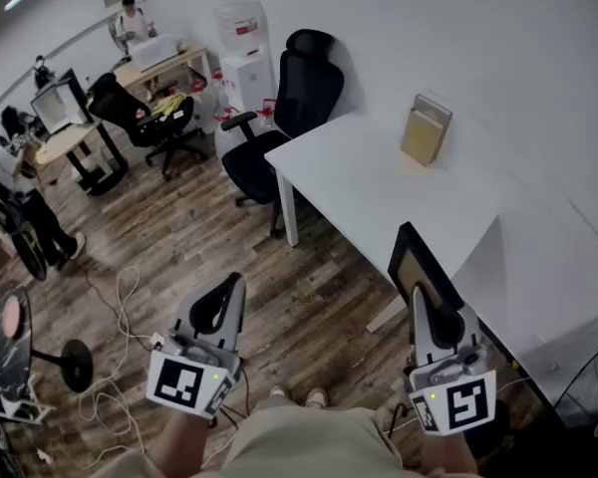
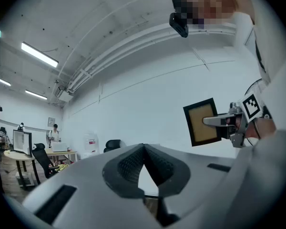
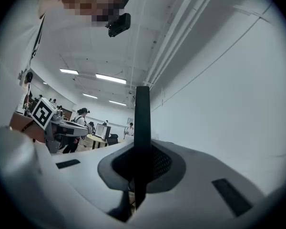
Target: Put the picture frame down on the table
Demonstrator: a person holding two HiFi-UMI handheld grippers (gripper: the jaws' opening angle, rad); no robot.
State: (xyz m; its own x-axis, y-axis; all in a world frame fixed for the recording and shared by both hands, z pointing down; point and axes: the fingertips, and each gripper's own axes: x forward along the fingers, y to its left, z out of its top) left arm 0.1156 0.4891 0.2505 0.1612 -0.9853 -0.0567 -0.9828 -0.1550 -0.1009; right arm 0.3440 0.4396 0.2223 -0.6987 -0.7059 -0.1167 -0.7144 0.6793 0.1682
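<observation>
Picture frame (image 3: 142, 113) is sitting edge-on between the jaws of the right claw (image 3: 142, 163), which is clenching it by its near edge. The black border is running straight up and down through the pads, upright, with nothing else touching it. Seen from the head view, the frame is hanging in the air just ahead of this claw, its tan face looking toward the left claw (image 1: 224, 302). That one is waiting well off to the side over the wooden floor (image 1: 179, 237), its jaws closed together on nothing.

Beyond the right claw's tips the white table (image 1: 379, 182) is stretching away, and the frame is overlapping its near edge. Whether the frame is already over the tabletop or just short of it I cannot tell.

I am judging this as the carrying step: the frame is not yet down. The next move is likely calling for the claw to go forward over bare tabletop and sink gently until the frame's lower edge is meeting the surface. Only once the table is bearing the frame should the jaws be letting go.

Farther out, a tan block (image 1: 426, 129) is standing by the wall, well apart from the claw and leaving plenty of bare room. A black chair (image 1: 299, 98) is standing off the table's far left corner.
</observation>
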